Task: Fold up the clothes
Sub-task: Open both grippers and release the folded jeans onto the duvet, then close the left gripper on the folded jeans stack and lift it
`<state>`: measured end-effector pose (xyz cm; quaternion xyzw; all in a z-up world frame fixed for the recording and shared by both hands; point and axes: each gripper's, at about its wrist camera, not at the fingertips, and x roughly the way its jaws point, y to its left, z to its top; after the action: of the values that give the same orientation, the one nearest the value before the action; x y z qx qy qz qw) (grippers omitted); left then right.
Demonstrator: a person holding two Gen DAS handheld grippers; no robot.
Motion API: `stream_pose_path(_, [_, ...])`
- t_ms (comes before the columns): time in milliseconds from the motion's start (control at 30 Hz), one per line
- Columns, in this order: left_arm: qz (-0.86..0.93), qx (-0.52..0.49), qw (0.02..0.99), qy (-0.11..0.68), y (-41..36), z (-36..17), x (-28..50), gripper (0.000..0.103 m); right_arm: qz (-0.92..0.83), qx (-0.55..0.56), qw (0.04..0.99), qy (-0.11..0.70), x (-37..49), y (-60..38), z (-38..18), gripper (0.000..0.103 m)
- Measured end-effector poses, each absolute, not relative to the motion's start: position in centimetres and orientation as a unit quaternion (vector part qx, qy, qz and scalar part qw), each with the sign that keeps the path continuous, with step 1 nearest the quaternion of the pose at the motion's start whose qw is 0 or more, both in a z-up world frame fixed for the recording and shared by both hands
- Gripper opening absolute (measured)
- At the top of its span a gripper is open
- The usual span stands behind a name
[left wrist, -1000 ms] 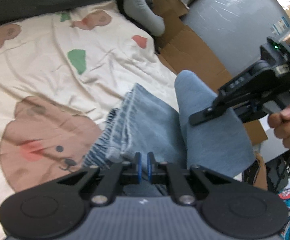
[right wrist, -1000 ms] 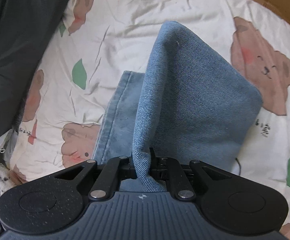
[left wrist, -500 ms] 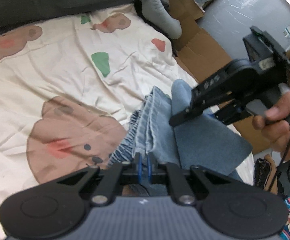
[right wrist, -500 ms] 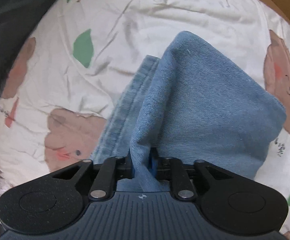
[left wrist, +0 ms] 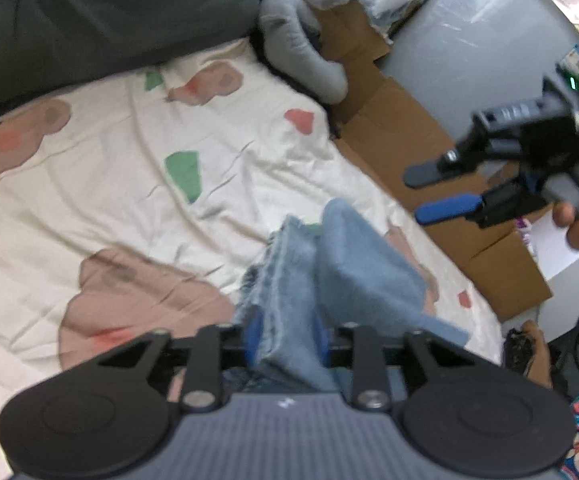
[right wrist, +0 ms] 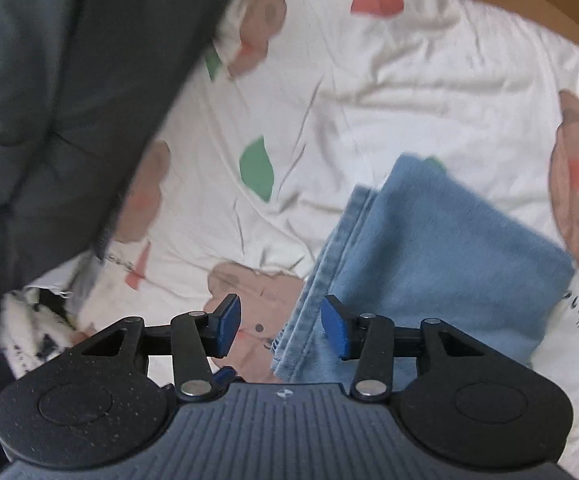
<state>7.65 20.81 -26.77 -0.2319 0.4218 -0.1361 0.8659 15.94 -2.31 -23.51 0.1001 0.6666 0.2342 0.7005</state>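
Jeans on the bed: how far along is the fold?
Done: the jeans lie folded into a compact stack on the bear-print sheet. In hand: both tools are opening; the right tool is clear, and denim sits between the left tool's pads. Left: withdrawing the left tool.

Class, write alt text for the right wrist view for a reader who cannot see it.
Folded blue jeans lie on a cream bedsheet printed with bears and leaves. The right gripper hangs above their edge, blue pads opening, gripping nothing. A dark grey quilt fills the left side.
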Motion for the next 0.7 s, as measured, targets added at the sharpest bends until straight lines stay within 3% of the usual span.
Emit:
stream_pose_path(200, [-0.157,-0.223,0.863,0.425,18.8,-25.1,9.0,0.055,0.220,0.136,0.727,0.636,15.7,-9.9,-23.2,0.052])
stream_pose_path(367, [-0.172,-0.216,0.861,0.428,16.9,-24.0,9.6,0.085,0.184,0.166,0.737,0.628,13.9,-14.6,-25.3,0.051])
stream_pose_path(700, [-0.239,-0.134,0.840,0.469,11.6,-24.0,9.2,0.085,0.089,0.252,0.748,0.608,8.0,-21.5,-32.1,0.049])
